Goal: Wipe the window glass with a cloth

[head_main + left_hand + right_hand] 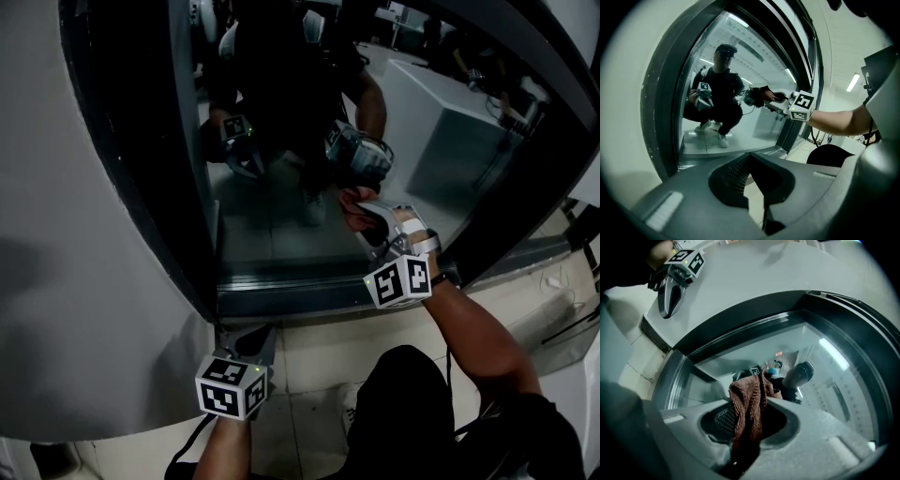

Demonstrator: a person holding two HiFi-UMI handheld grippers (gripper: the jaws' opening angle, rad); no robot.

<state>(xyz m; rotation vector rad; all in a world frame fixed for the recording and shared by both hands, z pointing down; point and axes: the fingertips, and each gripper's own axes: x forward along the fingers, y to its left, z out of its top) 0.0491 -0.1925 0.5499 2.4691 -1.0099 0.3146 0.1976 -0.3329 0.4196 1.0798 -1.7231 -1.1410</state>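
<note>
- My right gripper (377,232) is clenched on the reddish-brown knitted cloth (747,408), which bunches up out of the jaws toward the dark-framed window glass (281,216).
- The cloth sits at the lower right of the pane; I can't tell for sure whether it touches.
- My left gripper (246,339) is closed on nothing, low beside the frame's bottom corner.
- To wipe well, I should press the cloth flat, keep the hard jaw tips off the glass, and sweep in overlapping strokes.
</note>
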